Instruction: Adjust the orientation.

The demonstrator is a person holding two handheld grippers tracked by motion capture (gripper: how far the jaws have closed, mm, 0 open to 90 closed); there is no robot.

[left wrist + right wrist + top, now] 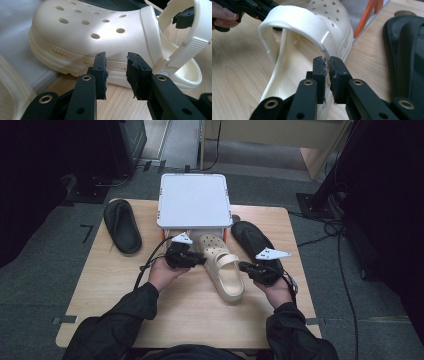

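Note:
A cream clog (223, 268) with holes in its toe lies in the middle of the table, toe toward a white raised platform (193, 200). My right gripper (244, 266) is shut on the clog's side wall (294, 65), just below the heel strap (294, 20), with its jaws pinching the thin edge (328, 67). My left gripper (203, 260) stands open at the clog's other side. In its own view the jaws (117, 72) face the sole edge of the clog (87, 32) with a gap and nothing between them.
One black sandal (122, 226) lies at the table's back left. Another black sandal (254, 241) lies right of the clog, close beside my right gripper (407, 50). The platform stands on orange legs (368, 15). Bare wood (200, 320) lies toward the front.

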